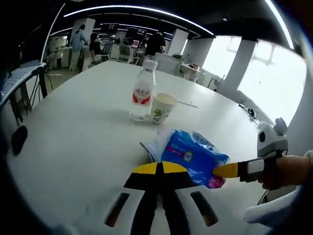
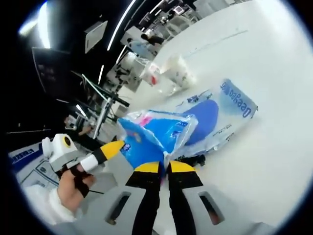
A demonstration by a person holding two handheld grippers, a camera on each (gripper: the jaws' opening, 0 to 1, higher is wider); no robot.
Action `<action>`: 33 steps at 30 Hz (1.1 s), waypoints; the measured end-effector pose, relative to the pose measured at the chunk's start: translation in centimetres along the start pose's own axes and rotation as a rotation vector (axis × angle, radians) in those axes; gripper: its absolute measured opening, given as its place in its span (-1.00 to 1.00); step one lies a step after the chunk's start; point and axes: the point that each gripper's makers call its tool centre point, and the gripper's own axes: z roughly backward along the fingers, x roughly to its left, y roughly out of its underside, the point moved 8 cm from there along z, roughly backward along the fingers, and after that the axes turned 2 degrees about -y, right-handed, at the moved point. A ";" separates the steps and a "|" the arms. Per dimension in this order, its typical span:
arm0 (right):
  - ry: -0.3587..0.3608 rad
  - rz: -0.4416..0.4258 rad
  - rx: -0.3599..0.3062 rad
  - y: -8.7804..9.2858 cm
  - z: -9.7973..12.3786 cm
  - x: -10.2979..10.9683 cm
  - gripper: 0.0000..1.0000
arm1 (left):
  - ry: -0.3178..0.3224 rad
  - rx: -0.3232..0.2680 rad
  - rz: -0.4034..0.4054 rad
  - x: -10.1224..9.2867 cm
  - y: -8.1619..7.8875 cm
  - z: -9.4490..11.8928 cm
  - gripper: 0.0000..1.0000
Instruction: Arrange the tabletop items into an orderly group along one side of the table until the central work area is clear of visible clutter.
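A blue tissue packet [image 1: 193, 155] lies on the white table [image 1: 83, 137] just beyond my left gripper [image 1: 159, 168], whose jaws are together at the packet's near edge. My right gripper [image 1: 226, 170] comes in from the right and meets the packet's pink corner. In the right gripper view, my right gripper [image 2: 164, 166] is shut on the crumpled blue packet [image 2: 156, 131], and my left gripper [image 2: 113, 149] pinches its left corner. A flat blue-and-clear wrapper [image 2: 222, 111] lies behind it. Farther off stand a water bottle [image 1: 143, 90] and a paper cup [image 1: 162, 107].
The bottle [image 2: 151, 73] and cup [image 2: 182, 71] look blurred at the table's far side. A thin white stick [image 1: 188, 104] lies right of the cup. People and desks fill the office behind. A gloved hand [image 1: 288, 171] holds the right gripper.
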 end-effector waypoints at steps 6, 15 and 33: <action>-0.011 0.090 -0.037 -2.6 2.5 -0.4 -1.00 | 0.023 -0.006 -0.044 -2.7 0.4 0.5 -1.00; 0.008 0.174 -0.068 -4.7 6.5 -2.3 -1.00 | 0.042 -0.023 -0.074 -7.6 0.5 -0.2 -1.00; 0.003 0.221 -0.081 -5.0 14.9 -7.3 -1.00 | 0.039 -0.004 -0.118 -16.8 3.1 -1.8 -1.00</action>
